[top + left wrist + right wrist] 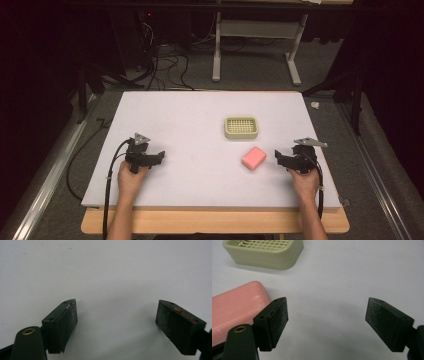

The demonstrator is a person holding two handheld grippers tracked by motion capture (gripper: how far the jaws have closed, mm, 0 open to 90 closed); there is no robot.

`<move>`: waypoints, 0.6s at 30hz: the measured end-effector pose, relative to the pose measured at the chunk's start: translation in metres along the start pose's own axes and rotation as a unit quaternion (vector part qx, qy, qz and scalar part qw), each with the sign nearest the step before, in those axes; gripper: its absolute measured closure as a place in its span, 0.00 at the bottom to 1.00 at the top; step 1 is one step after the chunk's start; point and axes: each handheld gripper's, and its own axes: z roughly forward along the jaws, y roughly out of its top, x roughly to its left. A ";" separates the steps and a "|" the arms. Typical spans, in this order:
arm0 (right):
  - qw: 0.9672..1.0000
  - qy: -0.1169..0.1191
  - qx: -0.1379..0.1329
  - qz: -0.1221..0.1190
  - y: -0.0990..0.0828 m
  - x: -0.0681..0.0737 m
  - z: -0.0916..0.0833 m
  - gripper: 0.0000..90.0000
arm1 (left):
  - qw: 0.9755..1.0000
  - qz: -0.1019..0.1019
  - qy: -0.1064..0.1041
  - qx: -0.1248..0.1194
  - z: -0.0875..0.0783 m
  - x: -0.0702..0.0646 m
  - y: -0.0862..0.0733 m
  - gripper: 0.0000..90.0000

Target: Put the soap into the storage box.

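1. Seen from the high view, a pink bar of soap [254,158] lies flat on the white table [190,120], right of centre and toward the near edge.
2. A pale green soap dish [241,127] with a grid top sits just beyond the soap, apart from it.
3. The right gripper [278,157] rests near the table's right edge, pointing at the soap from close by, without touching it.
4. The right gripper view shows its jaws spread wide with bare table between them; the soap [234,312] sits just outside one jaw, the dish [264,252] farther off.
5. The left gripper [161,156] is held toward the left edge, well apart from the soap.
6. The left gripper view shows that gripper's [116,317] jaws equally wide and holding nothing, over plain white surface.
7. From above, each hand grips its tool near the table's front edge, cables trailing back.
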 end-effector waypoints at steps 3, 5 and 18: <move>1.000 0.010 -0.006 -0.006 -0.002 0.003 -0.005 0.20 | 1.000 0.000 0.000 0.000 0.000 0.000 0.000 0.20; 1.000 0.014 -0.009 -0.010 -0.002 0.004 -0.007 0.20 | 1.000 0.000 0.000 0.000 0.000 0.000 0.000 0.20; 0.997 0.056 -0.029 -0.041 -0.005 0.023 -0.022 0.16 | 1.000 0.000 0.000 0.000 0.000 0.000 0.000 0.20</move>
